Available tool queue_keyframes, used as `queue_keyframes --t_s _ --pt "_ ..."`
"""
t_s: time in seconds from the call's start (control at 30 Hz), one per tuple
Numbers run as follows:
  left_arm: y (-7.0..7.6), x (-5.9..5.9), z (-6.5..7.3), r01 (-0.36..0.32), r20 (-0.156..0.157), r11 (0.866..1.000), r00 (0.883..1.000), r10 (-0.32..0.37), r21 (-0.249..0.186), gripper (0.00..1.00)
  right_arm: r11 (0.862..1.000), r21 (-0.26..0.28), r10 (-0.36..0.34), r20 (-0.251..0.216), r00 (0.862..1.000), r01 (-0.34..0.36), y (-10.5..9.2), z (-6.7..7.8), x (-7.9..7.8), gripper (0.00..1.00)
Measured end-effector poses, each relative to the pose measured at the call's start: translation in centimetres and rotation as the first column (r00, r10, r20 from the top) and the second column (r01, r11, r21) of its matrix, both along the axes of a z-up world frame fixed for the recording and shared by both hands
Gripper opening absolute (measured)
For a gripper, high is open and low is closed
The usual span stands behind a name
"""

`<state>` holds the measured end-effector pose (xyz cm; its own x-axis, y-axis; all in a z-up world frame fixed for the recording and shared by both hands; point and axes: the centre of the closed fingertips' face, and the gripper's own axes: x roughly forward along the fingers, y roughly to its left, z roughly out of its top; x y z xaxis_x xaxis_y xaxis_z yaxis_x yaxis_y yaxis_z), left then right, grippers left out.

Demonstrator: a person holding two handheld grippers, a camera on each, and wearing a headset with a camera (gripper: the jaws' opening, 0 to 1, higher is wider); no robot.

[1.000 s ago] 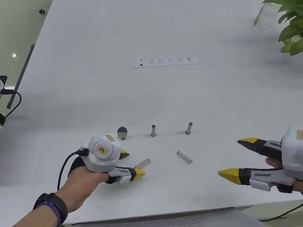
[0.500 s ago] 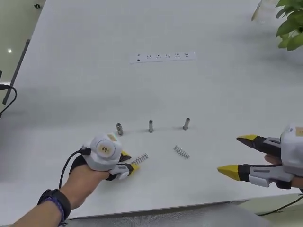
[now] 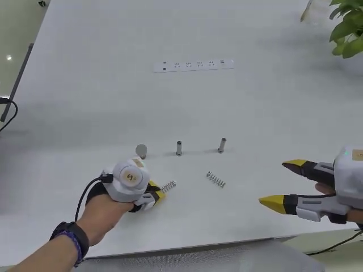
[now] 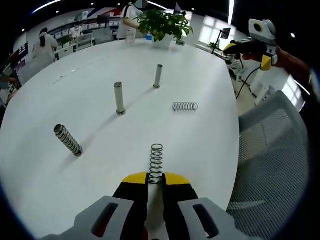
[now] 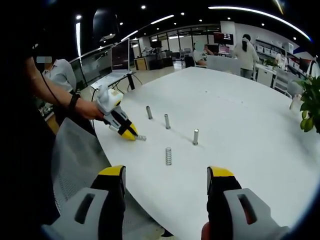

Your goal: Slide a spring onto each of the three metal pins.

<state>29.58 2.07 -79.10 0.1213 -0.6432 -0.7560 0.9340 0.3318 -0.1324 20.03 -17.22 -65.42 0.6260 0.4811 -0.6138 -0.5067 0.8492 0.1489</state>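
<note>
Left gripper (image 4: 156, 177) jaws pinch the near end of a spring (image 4: 156, 159) lying on the bench (image 4: 210, 145). Right gripper (image 5: 166, 172) jaws spread, empty. Second spring (image 4: 185, 106) lies loose near two bare pins (image 4: 119, 98); third pin (image 4: 67, 140) sleeved.

The left claw (image 4: 155, 178) hides the near end of the spring (image 4: 156, 160) between its tips. In the head view the pin (image 3: 140, 150) left of the middle pin (image 3: 179, 148) is a grey blur, and the right claw (image 3: 273, 182), far right of it, is cut by the edge.
</note>
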Motion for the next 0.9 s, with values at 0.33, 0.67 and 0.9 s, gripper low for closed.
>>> queue_keyframes --t_s 0.33,0.67,0.9 --pt "0.8 -0.2 1.0 -0.009 -0.009 1.0 1.0 0.009 -0.02 0.03 1.0 0.014 0.018 -0.007 1.0 -0.018 0.9 -0.2 0.0 0.64" --pt "1.8 -1.3 2.3 0.0 0.002 0.999 1.0 0.0 -0.039 0.03 0.997 0.034 0.062 -0.02 0.998 -0.062 2.6 -1.1 0.1 0.63" --pt "2.4 -1.8 3.6 0.011 0.015 0.999 1.0 -0.01 -0.054 0.03 0.993 0.056 0.102 -0.021 0.995 -0.101 4.1 -1.3 0.1 0.59"
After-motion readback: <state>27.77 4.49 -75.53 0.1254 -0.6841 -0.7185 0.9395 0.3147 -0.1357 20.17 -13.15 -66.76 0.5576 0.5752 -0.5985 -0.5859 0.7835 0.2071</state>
